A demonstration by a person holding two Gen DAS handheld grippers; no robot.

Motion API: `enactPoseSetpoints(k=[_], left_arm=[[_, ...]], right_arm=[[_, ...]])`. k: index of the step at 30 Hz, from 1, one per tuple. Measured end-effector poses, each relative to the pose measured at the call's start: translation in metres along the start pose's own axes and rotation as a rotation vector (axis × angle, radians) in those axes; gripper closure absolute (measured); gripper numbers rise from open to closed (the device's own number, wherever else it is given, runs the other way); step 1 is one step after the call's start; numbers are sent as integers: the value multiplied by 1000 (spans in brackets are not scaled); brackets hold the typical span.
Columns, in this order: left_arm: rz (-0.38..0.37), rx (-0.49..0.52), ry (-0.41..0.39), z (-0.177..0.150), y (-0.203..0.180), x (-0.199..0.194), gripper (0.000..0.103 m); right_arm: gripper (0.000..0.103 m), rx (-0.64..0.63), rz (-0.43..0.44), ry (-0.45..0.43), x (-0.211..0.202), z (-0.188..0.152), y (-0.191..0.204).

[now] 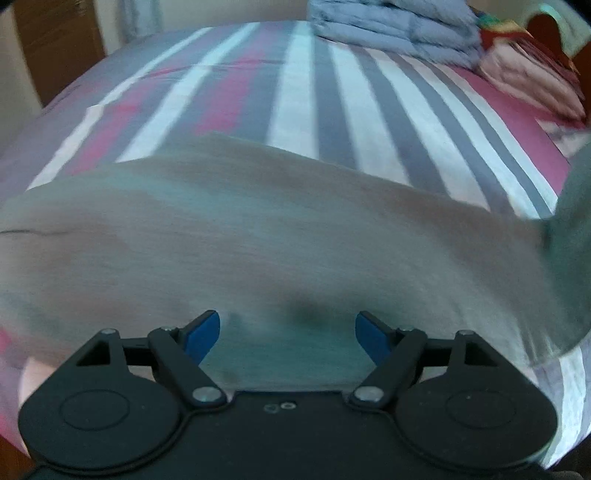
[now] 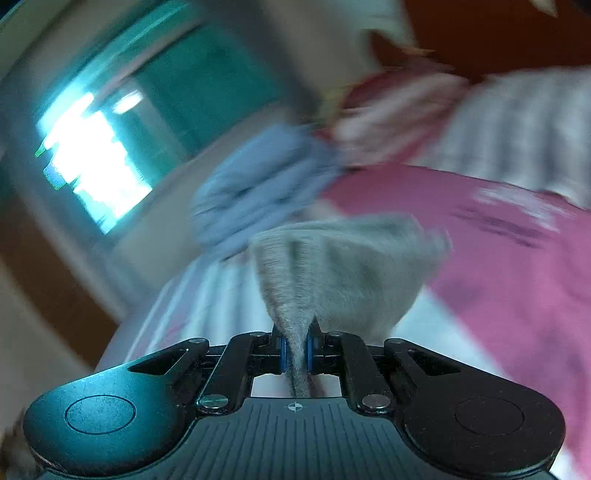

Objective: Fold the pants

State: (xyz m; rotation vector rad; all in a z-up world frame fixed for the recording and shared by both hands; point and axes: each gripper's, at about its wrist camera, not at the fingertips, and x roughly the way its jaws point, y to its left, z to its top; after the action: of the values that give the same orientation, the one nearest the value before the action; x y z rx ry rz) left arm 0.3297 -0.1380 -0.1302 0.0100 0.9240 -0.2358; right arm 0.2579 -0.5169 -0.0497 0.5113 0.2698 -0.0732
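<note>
Two tongs: one is pinching cloth and one is spread with nothing in it.
Right tongs (image 2: 295, 354): the blue pads are pressed together on a gathered edge of the grey pants (image 2: 343, 273), which fan out ahead of the pads in a bunched wedge.
Left tongs (image 1: 287, 334): the blue pads are held wide apart just over the pants (image 1: 258, 240), and no cloth is gripped between them.
Pants position: the grey cloth is spread in a broad band across the striped bed (image 1: 306, 96), with one end lifted at the right side of the left view.
Step in hand: judged to be a fold carried over by the right tongs while the left tongs are free to pin or take a second corner.
Doing it well: the pinch is best kept firm so the bunched edge is not dropped mid-carry; the lifted edge is best laid square on the edge below; the flat layer is best held down so it is not dragged along.
Blur: the right view is heavily smeared, so the landing spot cannot be judged.
Surroundings: a folded blue-grey stack (image 1: 395, 29) and a pink folded pile (image 1: 532, 77) are kept near the far edge of the bed, well apart from the pants.
</note>
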Motion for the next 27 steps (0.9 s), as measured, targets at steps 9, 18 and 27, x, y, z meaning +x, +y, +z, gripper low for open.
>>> enactPoseSetpoints(k=[9,18,27], left_arm=[[113,-174,11,0,101,0,30],[78,-200,38,-2,120,3,29],[-16,-236,122,-13,104,1,21]], right_arm=[[93,-169,220,282,69,-124,140],[41,-194,123,556,103,-198,170],[13,-309,12,284,59,-133,138]])
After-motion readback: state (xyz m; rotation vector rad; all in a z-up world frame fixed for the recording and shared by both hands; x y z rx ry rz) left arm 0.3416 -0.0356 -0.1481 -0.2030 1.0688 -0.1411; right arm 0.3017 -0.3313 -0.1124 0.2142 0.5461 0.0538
